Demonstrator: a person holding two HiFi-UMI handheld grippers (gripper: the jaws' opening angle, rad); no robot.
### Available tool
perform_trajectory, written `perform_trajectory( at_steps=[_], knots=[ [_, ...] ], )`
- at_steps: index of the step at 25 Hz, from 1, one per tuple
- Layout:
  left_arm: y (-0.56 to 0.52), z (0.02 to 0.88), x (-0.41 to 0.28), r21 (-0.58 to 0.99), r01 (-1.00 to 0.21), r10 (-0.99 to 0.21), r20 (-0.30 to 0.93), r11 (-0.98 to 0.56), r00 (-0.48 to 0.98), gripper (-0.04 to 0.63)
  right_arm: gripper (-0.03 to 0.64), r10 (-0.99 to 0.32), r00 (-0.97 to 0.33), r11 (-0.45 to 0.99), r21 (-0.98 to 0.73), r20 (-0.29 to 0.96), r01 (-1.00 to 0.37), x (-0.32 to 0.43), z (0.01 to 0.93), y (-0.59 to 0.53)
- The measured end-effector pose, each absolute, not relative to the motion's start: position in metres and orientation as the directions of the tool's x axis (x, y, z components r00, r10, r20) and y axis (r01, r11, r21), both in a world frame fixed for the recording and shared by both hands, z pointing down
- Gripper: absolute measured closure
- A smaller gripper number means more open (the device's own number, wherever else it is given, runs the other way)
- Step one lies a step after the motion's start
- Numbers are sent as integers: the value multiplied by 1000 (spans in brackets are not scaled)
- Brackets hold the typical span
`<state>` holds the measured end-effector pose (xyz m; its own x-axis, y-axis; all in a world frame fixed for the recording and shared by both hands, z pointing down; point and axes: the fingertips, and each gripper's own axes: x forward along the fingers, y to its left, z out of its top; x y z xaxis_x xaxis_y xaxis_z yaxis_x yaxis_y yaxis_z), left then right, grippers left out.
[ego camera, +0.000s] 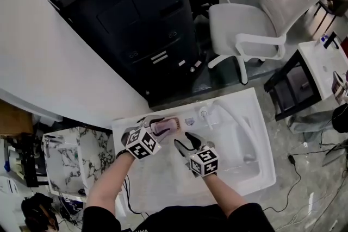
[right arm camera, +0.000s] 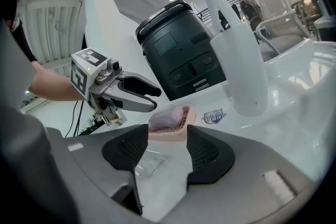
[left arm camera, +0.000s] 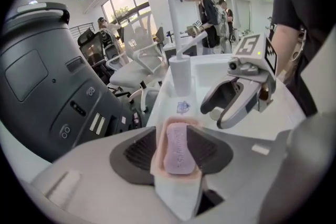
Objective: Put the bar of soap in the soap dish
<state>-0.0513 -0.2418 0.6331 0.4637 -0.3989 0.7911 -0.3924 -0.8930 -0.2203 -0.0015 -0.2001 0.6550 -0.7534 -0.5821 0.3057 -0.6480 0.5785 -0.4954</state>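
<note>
A purple bar of soap (left arm camera: pixel 178 148) lies in the pink soap dish (left arm camera: pixel 156 161) on the white counter. In the head view the dish (ego camera: pixel 166 126) sits at the counter's back edge, left of the faucet. My left gripper (ego camera: pixel 156 127) is open, one jaw on each side of the dish, and I cannot tell whether the pads touch it. In the right gripper view the soap (right arm camera: pixel 167 117) and dish (right arm camera: pixel 182 122) lie just beyond the left gripper's tips (right arm camera: pixel 152 98). My right gripper (ego camera: pixel 184 142) hovers open and empty over the counter, to the right of the dish.
A white faucet (ego camera: pixel 204 114) stands right of the dish, its base (left arm camera: pixel 180 73) close behind it, with the sink basin (ego camera: pixel 234 138) further right. A small blue sticker (right arm camera: pixel 214 116) marks the counter. A black cabinet (ego camera: pixel 136 19) and white chair (ego camera: pixel 261 19) stand beyond.
</note>
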Motion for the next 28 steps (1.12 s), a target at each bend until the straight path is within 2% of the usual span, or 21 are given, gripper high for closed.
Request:
perform_trajectory(
  at_steps=[4, 6, 13, 19, 24, 26, 28],
  knots=[
    [-239, 609, -55, -224, -469, -467, 727, -854, 504, 369, 383, -596, -745, 575, -489, 299, -656, 0, 643, -194],
    [-236, 598, -58, -227, -499, -498, 696, -836, 518, 402, 385, -605, -740, 573, -485, 293, -661, 3, 636, -190],
    [-221, 568, -70, -239, -564, -575, 608, -790, 547, 457, 385, -639, -717, 573, -449, 279, -686, 8, 609, -179],
    [-207, 545, -86, -238, -621, -636, 528, -747, 563, 478, 385, -669, -697, 569, -425, 258, -704, 8, 585, -166],
    [-197, 527, -90, -191, -658, -662, 442, -729, 605, 511, 387, -694, -676, 561, -403, 247, -723, 7, 569, -157],
    [-191, 522, -93, -192, -666, -675, 416, -720, 609, 538, 443, -707, -666, 556, -394, 239, -732, 7, 564, -153],
    [-184, 518, -96, -190, -673, -684, 393, -715, 615, 541, 457, -720, -654, 550, -385, 231, -741, 7, 558, -148]
  ],
)
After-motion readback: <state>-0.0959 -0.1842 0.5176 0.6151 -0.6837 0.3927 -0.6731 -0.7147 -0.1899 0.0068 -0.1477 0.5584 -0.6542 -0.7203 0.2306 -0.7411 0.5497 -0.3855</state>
